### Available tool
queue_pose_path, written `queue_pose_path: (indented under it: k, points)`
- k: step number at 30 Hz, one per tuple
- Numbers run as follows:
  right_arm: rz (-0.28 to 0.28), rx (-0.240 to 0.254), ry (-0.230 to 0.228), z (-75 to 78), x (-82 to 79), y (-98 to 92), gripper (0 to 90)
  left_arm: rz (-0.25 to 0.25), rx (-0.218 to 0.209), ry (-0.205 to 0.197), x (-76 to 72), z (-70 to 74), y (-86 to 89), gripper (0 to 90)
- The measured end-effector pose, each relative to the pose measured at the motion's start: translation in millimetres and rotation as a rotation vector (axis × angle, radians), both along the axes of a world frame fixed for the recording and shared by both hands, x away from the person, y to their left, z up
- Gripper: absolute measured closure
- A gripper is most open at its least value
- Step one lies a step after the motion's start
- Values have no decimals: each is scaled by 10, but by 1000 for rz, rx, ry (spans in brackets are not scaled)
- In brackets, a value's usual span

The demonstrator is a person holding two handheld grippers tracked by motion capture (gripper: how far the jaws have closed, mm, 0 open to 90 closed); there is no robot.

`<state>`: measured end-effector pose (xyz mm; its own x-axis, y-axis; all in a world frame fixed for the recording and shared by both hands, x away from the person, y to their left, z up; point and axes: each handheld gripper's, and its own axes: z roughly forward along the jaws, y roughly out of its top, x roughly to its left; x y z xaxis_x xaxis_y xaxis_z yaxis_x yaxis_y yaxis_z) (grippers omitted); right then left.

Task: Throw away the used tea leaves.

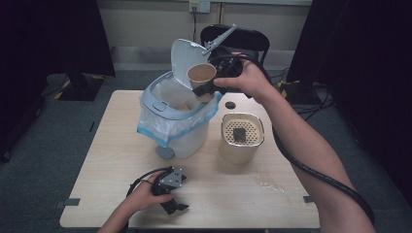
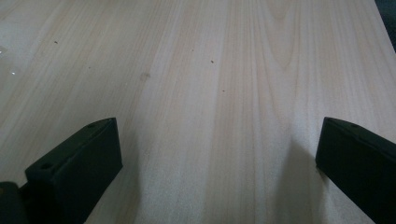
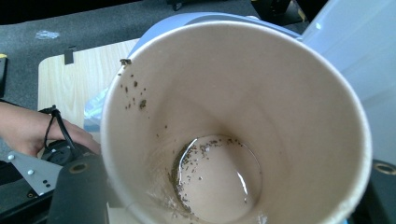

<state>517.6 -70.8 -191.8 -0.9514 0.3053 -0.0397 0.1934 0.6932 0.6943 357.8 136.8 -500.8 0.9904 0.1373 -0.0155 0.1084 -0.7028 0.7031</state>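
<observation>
The right tool (image 1: 206,90) grips a paper cup (image 1: 201,74) with dregs over the open lined bin (image 1: 176,116), next needing a tip; the left tool (image 1: 171,196) rests wide open and empty on the counter (image 1: 233,189).

The table (image 1: 111,145) bore a bin (image 1: 180,121) below the right tongs (image 1: 206,87), a strainer cup (image 1: 242,136) beside, and the left tongs (image 1: 176,206).
</observation>
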Motion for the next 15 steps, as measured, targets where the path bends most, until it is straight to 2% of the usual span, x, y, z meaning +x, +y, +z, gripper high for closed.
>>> queue_pose_path:
  k: [13,15]
  points:
    - [0,12,-8,-74,119,240,272,-3,-1,0,1,-1,-1,0]
    - [-1,9,-5,-96,148,276,272,1,16,-4,2,6,8,0]
